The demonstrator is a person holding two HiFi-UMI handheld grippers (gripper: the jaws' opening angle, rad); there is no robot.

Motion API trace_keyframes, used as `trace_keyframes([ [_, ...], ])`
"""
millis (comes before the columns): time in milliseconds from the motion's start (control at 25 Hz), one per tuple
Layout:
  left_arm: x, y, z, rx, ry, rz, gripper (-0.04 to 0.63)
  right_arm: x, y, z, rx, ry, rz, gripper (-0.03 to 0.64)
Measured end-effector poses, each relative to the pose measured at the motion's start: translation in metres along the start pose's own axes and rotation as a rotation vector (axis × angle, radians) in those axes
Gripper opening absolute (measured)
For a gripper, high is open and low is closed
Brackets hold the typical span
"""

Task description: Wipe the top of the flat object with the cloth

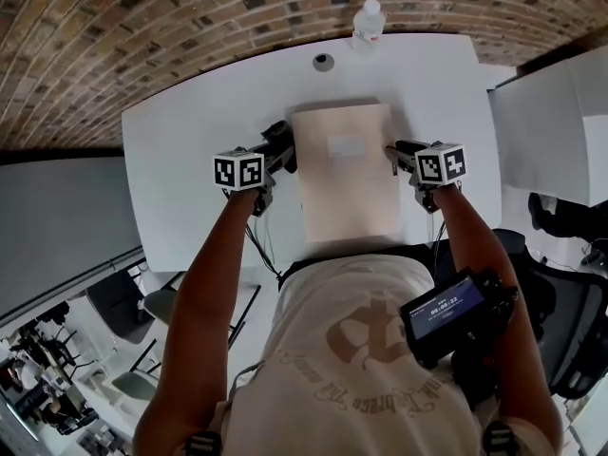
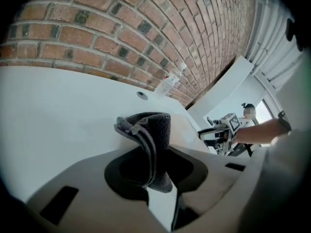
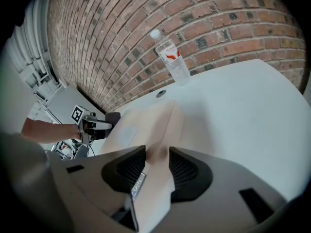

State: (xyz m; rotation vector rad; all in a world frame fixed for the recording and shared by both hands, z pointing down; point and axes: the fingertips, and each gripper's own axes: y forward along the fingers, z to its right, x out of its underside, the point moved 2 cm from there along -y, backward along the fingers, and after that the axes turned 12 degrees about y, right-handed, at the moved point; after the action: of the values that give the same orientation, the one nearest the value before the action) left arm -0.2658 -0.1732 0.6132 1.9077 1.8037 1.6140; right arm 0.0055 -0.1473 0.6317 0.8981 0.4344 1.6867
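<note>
A tan flat object (image 1: 347,174) with a pale label lies in the middle of the white table (image 1: 190,141). My left gripper (image 1: 280,152) hangs at its left edge, shut on a folded dark grey cloth (image 2: 150,140) that sticks up between the jaws. That cloth (image 1: 277,137) is beside the flat object's left rim. My right gripper (image 1: 394,154) is at the right edge, and its jaws hold the rim of the flat object (image 3: 146,127) between them. In the right gripper view the left gripper (image 3: 97,125) with the cloth (image 3: 112,118) shows across the tan top.
A clear water bottle (image 1: 369,22) stands at the table's far edge by the brick wall, with a round cable hole (image 1: 323,62) beside it. A white cabinet (image 1: 551,122) stands to the right of the table. Chairs are on both sides of the person.
</note>
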Motion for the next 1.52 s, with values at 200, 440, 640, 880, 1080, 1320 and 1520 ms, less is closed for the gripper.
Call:
trace_keyframes([
  [200, 0.022, -0.010, 0.020, -0.017, 0.062, -0.033, 0.101, 0.000, 0.001, -0.001, 0.021, -0.013, 0.009, 0.163],
  [440, 0.045, -0.022, 0.042, -0.005, 0.080, -0.060, 0.101, 0.000, -0.001, -0.002, 0.038, -0.017, 0.027, 0.163],
  [640, 0.067, -0.032, 0.059, 0.014, 0.083, -0.089, 0.101, -0.001, 0.000, -0.002, 0.050, 0.006, 0.046, 0.163],
  [880, 0.089, -0.042, 0.082, 0.031, 0.106, -0.110, 0.101, 0.000, -0.001, -0.002, 0.069, 0.033, 0.073, 0.161],
  [1080, 0.108, -0.047, 0.101, 0.032, 0.108, -0.117, 0.101, 0.003, -0.005, 0.001, 0.079, 0.049, 0.089, 0.161],
  [1320, 0.128, -0.055, 0.114, 0.009, 0.062, -0.107, 0.101, 0.001, -0.004, 0.000, 0.084, 0.037, 0.113, 0.161],
  [1520, 0.146, -0.063, 0.128, -0.054, -0.010, -0.090, 0.101, 0.002, -0.006, 0.001, 0.061, 0.073, 0.152, 0.161],
])
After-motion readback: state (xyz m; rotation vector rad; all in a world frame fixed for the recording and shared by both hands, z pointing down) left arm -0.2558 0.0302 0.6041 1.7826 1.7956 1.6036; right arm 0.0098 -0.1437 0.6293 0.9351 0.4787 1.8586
